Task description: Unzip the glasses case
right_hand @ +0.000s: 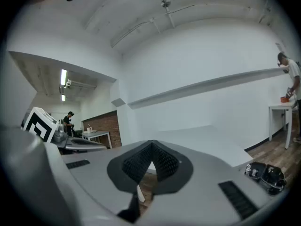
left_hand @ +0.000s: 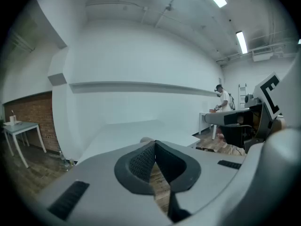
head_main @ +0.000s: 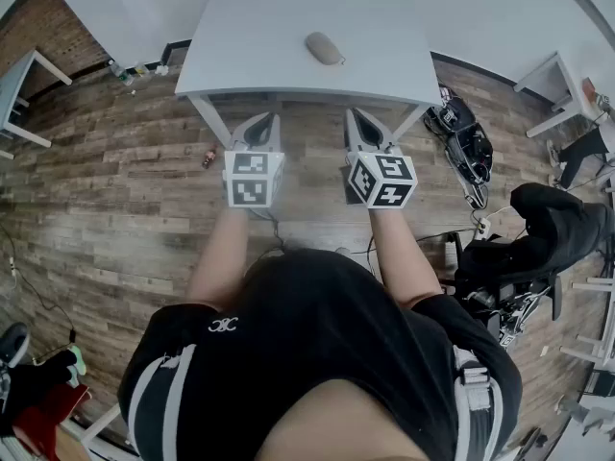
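Note:
The glasses case (head_main: 325, 48) is a tan oval pouch lying on the white table (head_main: 288, 27), a little right of the middle. Both grippers hover over the wooden floor just short of the table's front edge, well short of the case. My left gripper (head_main: 259, 123) has its jaws together with nothing between them. My right gripper (head_main: 357, 118) is also shut and empty. In the left gripper view only a sliver of the case (left_hand: 146, 139) shows above the shut left gripper (left_hand: 154, 144). The right gripper view shows the shut right gripper (right_hand: 151, 144) before the table (right_hand: 202, 135); the case is hidden.
A black bag with cables (head_main: 463, 134) lies on the floor by the table's right leg. A chair draped in dark clothing (head_main: 548, 227) stands at the right. Small white tables (head_main: 21, 83) stand at the left, and a small red item (head_main: 207, 158) lies on the floor.

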`<action>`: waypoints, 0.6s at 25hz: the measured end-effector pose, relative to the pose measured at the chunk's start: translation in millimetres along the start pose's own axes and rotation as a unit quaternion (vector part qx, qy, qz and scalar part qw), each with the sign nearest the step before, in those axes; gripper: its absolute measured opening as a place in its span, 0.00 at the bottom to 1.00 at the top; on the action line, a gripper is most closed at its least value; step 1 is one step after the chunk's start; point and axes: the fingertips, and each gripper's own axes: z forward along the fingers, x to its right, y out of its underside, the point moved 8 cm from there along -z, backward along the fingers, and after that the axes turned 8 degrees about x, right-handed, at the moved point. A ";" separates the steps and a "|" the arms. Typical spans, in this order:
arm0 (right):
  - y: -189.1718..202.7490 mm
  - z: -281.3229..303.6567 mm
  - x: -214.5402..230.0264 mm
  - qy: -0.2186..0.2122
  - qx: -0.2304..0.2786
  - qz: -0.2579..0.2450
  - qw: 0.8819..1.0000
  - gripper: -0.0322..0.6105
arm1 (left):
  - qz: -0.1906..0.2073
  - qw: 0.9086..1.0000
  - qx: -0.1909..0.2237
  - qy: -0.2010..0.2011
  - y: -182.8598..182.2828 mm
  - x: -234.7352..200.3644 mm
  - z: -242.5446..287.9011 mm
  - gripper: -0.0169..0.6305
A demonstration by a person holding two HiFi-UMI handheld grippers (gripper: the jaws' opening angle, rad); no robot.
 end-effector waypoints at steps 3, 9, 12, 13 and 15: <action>4.0 0.7 -12.2 0.005 0.000 -0.007 1.000 0.07 | -0.009 1.000 -0.010 -0.004 5.8 -12.0 -4.2 0.03; 14.6 11.1 -38.4 0.020 0.003 -0.008 1.000 0.07 | -0.025 1.000 -0.014 0.011 17.5 -41.4 -11.1 0.03; 16.5 15.0 -51.5 0.037 0.010 -0.007 0.999 0.07 | -0.028 0.999 -0.014 0.018 19.6 -55.5 -16.8 0.03; 17.0 16.9 -55.5 0.042 0.012 -0.008 0.999 0.07 | -0.029 0.999 -0.014 0.019 19.9 -60.6 -18.1 0.03; 20.0 20.0 -62.8 0.048 0.011 -0.011 0.999 0.07 | -0.032 0.999 -0.013 0.020 21.9 -69.9 -20.2 0.03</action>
